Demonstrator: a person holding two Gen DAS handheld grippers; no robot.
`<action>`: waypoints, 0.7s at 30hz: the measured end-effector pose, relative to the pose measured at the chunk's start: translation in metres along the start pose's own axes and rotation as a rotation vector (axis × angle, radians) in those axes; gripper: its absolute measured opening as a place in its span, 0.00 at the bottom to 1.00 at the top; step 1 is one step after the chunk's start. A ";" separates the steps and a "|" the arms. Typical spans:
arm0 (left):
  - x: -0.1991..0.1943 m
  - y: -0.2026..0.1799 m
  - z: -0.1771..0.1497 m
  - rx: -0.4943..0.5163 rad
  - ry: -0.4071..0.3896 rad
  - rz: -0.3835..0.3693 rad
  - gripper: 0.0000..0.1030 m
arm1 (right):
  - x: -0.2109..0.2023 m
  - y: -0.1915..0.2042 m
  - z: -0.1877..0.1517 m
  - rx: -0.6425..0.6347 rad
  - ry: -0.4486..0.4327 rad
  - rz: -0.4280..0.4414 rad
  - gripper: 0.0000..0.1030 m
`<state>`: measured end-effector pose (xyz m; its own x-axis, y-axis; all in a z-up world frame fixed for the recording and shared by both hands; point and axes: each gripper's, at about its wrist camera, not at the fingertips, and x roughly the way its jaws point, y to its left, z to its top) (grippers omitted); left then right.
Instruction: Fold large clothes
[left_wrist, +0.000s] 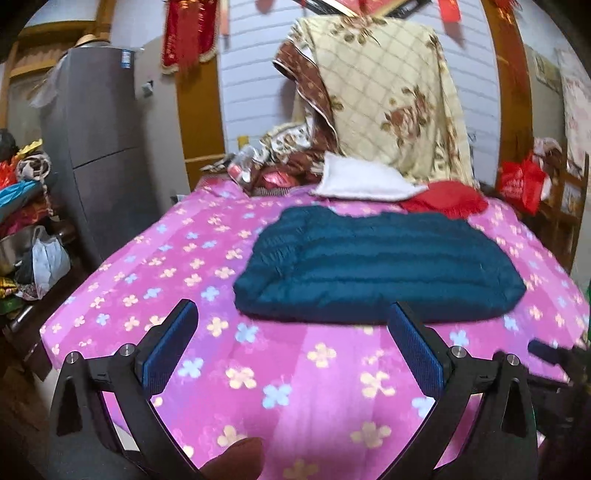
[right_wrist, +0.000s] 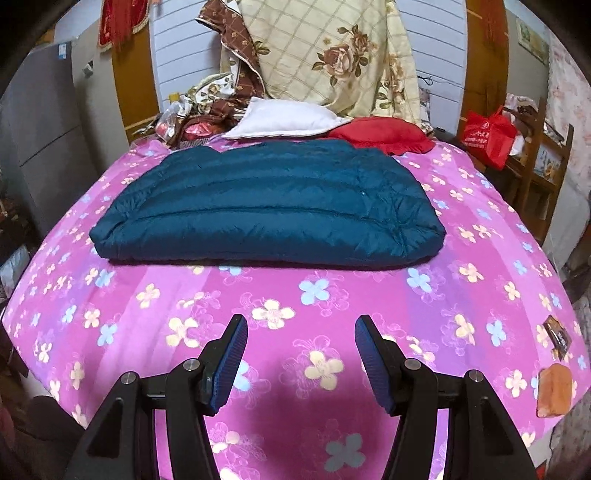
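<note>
A dark teal quilted down jacket lies folded into a flat rectangle in the middle of the bed, on a pink flowered sheet. My left gripper hangs over the sheet at the near side of the jacket, jaws wide apart and nothing between them. My right gripper is also over the bare sheet, a little short of the jacket's near edge, open and holding nothing. A black part of the right gripper shows at the right edge of the left wrist view.
A white pillow, a red cushion and a heap of floral bedding fill the bed's far end. A grey fridge and cluttered shelves stand left. A red bag hangs on a wooden rack right. Small wrapped packets lie near the bed's right corner.
</note>
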<state>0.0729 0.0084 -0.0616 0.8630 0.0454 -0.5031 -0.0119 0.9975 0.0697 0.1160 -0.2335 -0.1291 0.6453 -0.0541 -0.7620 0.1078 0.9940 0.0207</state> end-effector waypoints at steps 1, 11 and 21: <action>0.000 -0.003 -0.003 0.008 0.009 -0.005 1.00 | 0.000 -0.001 -0.001 0.006 0.003 -0.006 0.56; 0.009 -0.030 -0.022 0.062 0.109 -0.079 1.00 | 0.003 0.001 -0.008 -0.024 0.014 -0.066 0.57; 0.021 -0.030 -0.032 0.047 0.183 -0.088 1.00 | 0.008 0.008 -0.013 -0.046 0.030 -0.096 0.57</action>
<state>0.0755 -0.0188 -0.1019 0.7533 -0.0289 -0.6570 0.0870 0.9946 0.0560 0.1122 -0.2250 -0.1431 0.6107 -0.1467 -0.7782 0.1328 0.9878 -0.0820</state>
